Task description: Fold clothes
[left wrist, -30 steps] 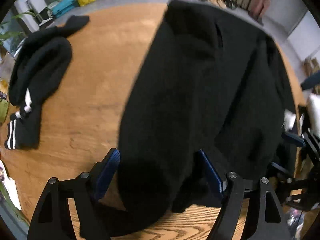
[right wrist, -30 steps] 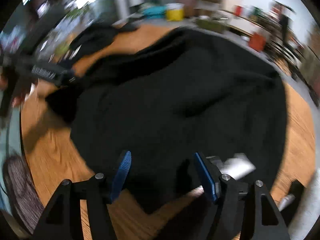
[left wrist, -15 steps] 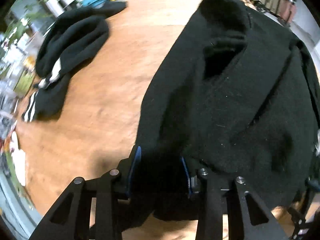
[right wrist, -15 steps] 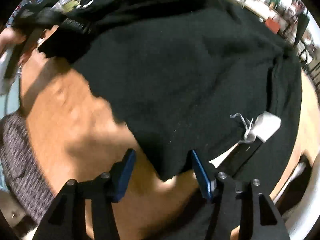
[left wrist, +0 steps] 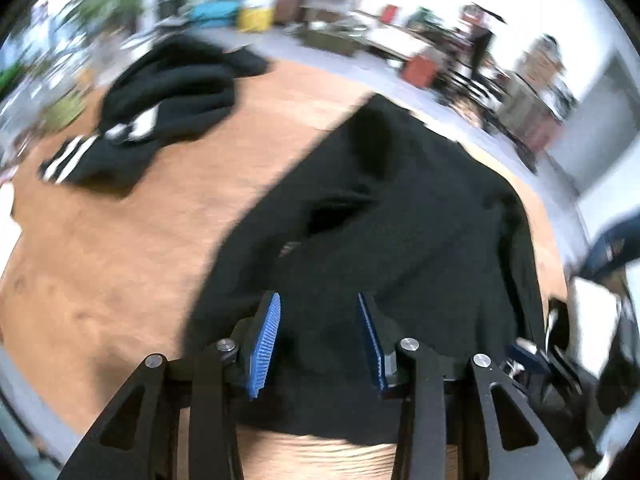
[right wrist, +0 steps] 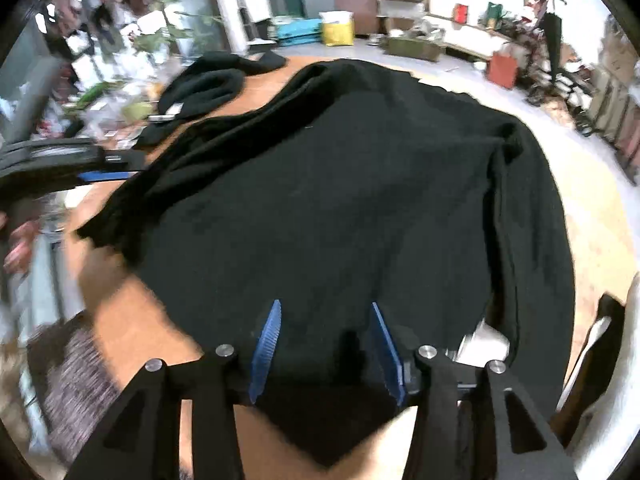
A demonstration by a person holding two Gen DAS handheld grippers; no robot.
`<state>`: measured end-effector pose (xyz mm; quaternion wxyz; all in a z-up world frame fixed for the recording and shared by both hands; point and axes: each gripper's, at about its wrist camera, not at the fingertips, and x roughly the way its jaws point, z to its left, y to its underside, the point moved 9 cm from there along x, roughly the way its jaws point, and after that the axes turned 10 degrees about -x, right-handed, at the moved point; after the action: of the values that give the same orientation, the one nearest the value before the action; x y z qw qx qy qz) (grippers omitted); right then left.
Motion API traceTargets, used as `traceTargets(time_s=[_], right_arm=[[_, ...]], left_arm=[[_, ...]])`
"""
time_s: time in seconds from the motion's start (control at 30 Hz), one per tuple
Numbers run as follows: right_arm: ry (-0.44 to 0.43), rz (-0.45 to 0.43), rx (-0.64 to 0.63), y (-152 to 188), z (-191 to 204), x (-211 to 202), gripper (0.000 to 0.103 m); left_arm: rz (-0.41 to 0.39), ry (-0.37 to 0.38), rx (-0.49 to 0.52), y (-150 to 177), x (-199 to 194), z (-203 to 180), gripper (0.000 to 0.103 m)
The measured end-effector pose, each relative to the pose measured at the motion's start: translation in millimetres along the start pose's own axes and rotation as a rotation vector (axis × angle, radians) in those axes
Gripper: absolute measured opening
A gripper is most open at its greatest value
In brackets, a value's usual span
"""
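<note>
A large black garment (left wrist: 400,220) lies spread over the round wooden table (left wrist: 100,260). My left gripper (left wrist: 318,320) has its blue pads closed on a thick bunch of cloth at the garment's near edge. In the right wrist view the same garment (right wrist: 340,180) fills the middle. My right gripper (right wrist: 326,328) is shut on its near hem, and a corner of cloth hangs below the fingers. The body of the left gripper (right wrist: 60,160) shows at the garment's left edge.
A second black garment with white stripes (left wrist: 160,100) lies crumpled at the table's far left, also visible as a dark heap (right wrist: 204,88). A white tag (right wrist: 480,340) sits by the near right hem. Cluttered room and floor lie beyond the table edge.
Both grippers narrowed from wide open onto the garment's near edge, the left first and the right more gradually. Both views have tilted up and show more of the room.
</note>
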<state>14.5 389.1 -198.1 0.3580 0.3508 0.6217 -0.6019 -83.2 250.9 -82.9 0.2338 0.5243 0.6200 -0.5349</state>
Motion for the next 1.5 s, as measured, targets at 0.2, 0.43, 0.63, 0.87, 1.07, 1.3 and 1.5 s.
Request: traceTargets(time_s=[0.2, 0.43, 0.63, 0.87, 1.07, 1.3, 1.5], right_arm=[[-0.042, 0.104, -0.013, 4, 17, 42, 0.065], [-0.055, 0.179, -0.113, 52, 45, 11, 0.066], [-0.109, 0.230, -0.178, 87, 77, -17, 0.066], [-0.183, 0.052, -0.103, 22, 78, -37, 0.057], [-0.197, 0.117, -0.026, -5, 60, 15, 0.062], [-0.065, 0.107, -0.214, -8, 91, 33, 0.095], [-0.096, 0.064, -0.187, -11, 94, 32, 0.099]], left_arm=[[0.131, -0.014, 0.059, 31, 65, -41, 0.028], [0.124, -0.134, 0.198, 60, 75, -17, 0.024], [0.250, -0.120, 0.247, 96, 69, -5, 0.024], [0.237, -0.017, 0.114, 80, 69, -7, 0.024], [0.189, 0.040, -0.034, 65, 59, 26, 0.029], [0.160, 0.211, -0.313, 39, 32, 38, 0.075], [0.286, 0.348, -0.617, 51, 58, 57, 0.075]])
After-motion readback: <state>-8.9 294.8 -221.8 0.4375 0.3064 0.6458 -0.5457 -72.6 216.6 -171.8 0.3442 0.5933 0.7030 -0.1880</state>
